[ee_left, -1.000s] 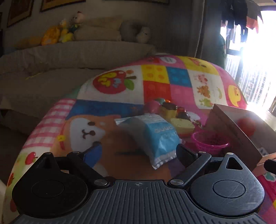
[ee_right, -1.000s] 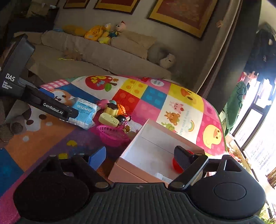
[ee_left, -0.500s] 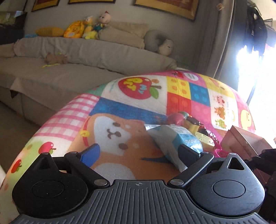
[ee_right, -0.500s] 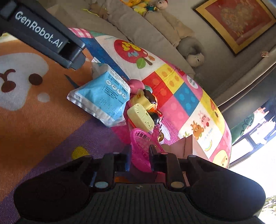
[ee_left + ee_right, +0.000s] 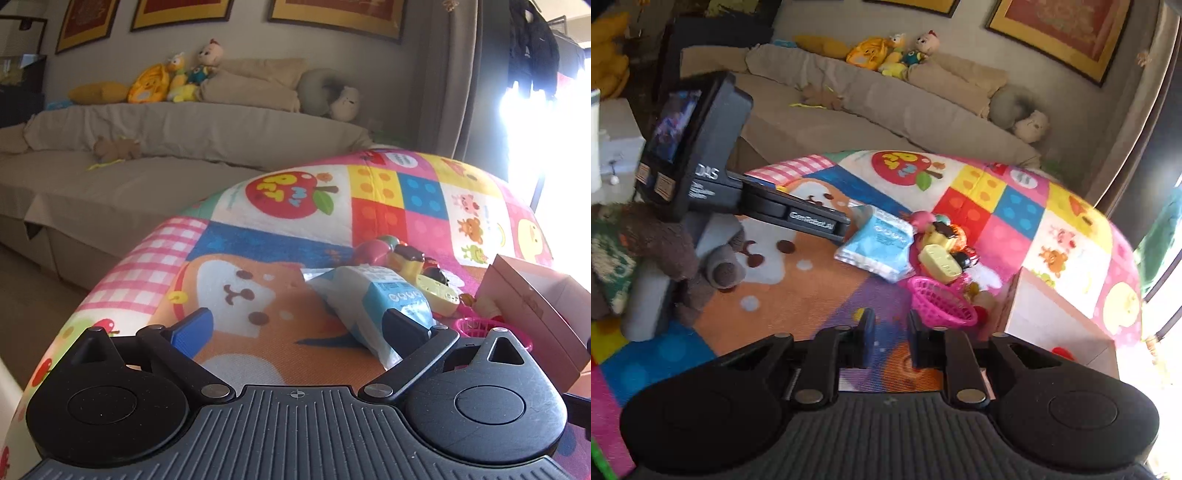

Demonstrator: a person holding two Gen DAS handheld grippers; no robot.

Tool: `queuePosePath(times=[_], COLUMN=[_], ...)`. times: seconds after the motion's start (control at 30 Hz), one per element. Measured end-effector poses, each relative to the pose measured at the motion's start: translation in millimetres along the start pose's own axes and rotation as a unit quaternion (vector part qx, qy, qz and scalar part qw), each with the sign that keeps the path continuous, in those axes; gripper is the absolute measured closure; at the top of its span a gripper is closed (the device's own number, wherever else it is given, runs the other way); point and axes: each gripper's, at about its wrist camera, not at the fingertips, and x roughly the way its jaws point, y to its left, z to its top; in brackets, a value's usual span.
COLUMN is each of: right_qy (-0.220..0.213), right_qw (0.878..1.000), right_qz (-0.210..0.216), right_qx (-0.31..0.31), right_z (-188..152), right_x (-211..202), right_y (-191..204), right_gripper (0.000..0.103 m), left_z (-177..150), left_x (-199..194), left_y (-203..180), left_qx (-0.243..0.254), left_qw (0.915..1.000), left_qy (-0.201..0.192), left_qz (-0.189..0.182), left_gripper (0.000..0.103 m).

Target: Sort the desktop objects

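Blue packet (image 5: 373, 306) lies beside the toy pile (image 5: 942, 243) and pink basket (image 5: 938, 299). Left gripper (image 5: 295, 325) spread wide, empty, pointing at the packet. Right gripper (image 5: 890, 332) just reopened partway (nothing between jaws).

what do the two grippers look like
Both are black plastic with a ribbed base, two round discs and linked finger arms. The left gripper has a blue pad on one finger. Its body, seen from the right wrist, carries white lettering and a small screen.

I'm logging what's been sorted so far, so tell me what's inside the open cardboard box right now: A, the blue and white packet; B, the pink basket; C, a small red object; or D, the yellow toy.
C: in the right wrist view a small red object lies inside the cardboard box, while the blue and white packet, pink basket and yellow toy sit outside it on the mat.
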Motion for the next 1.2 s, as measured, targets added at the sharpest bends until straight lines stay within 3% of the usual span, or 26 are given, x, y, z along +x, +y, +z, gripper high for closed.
queuePosePath(times=[0.2, 0.23, 0.27, 0.3, 0.37, 0.5, 0.6, 0.73, 0.83, 0.9, 0.97, 1.07, 1.13, 1.17, 1.2], right_qy=[0.019, 0.027, 0.039, 0.055, 0.06, 0.05, 0.049, 0.045, 0.024, 0.014, 0.0, 0.002, 0.013, 0.017, 0.02], right_qw=[0.992, 0.989, 0.989, 0.99, 0.994, 0.998, 0.993, 0.985, 0.986, 0.986, 0.98, 0.967, 0.955, 0.95, 0.943], right_qz=[-0.068, -0.074, -0.07, -0.059, -0.036, 0.034, 0.101, 0.159, 0.134, 0.098, 0.056, -0.014, -0.046, -0.051, -0.054], right_qx=[-0.109, -0.122, -0.126, -0.118, -0.087, -0.023, 0.02, 0.057, 0.093, 0.133, 0.189, 0.256, 0.291, 0.308, 0.328], right_z=[2.6, 2.9, 4.1, 5.4, 8.5, 12.1, 7.0, -10.7, -29.4, -41.4, -57.6, -84.7, -101.9, -109.8, -119.1], right_x=[79.4, 91.3, 100.5, 106.3, 101.4, 56.5, 11.9, -28.5, -50.5, -57.1, -60.8, -55.9, -48.7, -45.5, -42.2], right_y=[24.6, 27.9, 28.2, 26.8, 21.4, 8.5, 1.2, -7.4, -19.3, -34.9, -55.4, -75.5, -83.9, -87.4, -91.3], right_gripper=[0.049, 0.051, 0.067, 0.082, 0.093, 0.097, 0.097, 0.097, 0.084, 0.05, 0.029, 0.021, 0.021, 0.021, 0.021], left_z=[1.5, 1.6, 1.5, 1.6, 1.6, 1.8, 1.8, 1.1, 0.7, 2.7, 7.1, 18.1, 26.5, 29.9, 32.2], left_x=[3.6, 4.1, 4.5, 4.7, 4.7, 5.1, 5.2, 3.0, -1.4, -3.2, -3.6, 6.2, 22.4, 31.8, 41.2], left_y=[7.8, 9.5, 10.8, 12.2, 14.0, 13.7, 12.7, 9.7, 1.9, -8.6, -24.5, -59.3, -81.5, -92.3, -102.0], left_qx=[-0.022, -0.028, -0.031, -0.035, -0.041, -0.042, -0.039, -0.029, -0.005, 0.008, 0.026, 0.076, 0.103, 0.116, 0.127], left_qw=[0.9997, 0.9995, 0.9994, 0.9992, 0.999, 0.9989, 0.9991, 0.9995, 0.9998, 0.9988, 0.9957, 0.9913, 0.9864, 0.9831, 0.9801], left_qy=[0.009, 0.011, 0.012, 0.013, 0.014, 0.015, 0.013, 0.005, -0.005, -0.003, 0.003, 0.011, 0.036, 0.049, 0.06], left_qz=[-0.006, -0.007, -0.009, -0.01, -0.012, -0.012, -0.011, -0.012, -0.019, -0.048, -0.088, -0.106, -0.122, -0.133, -0.14], left_gripper=[0.001, 0.001, 0.001, 0.001, 0.001, 0.001, 0.001, 0.001, 0.001, 0.001, 0.001, 0.002, 0.016, 0.032, 0.034])
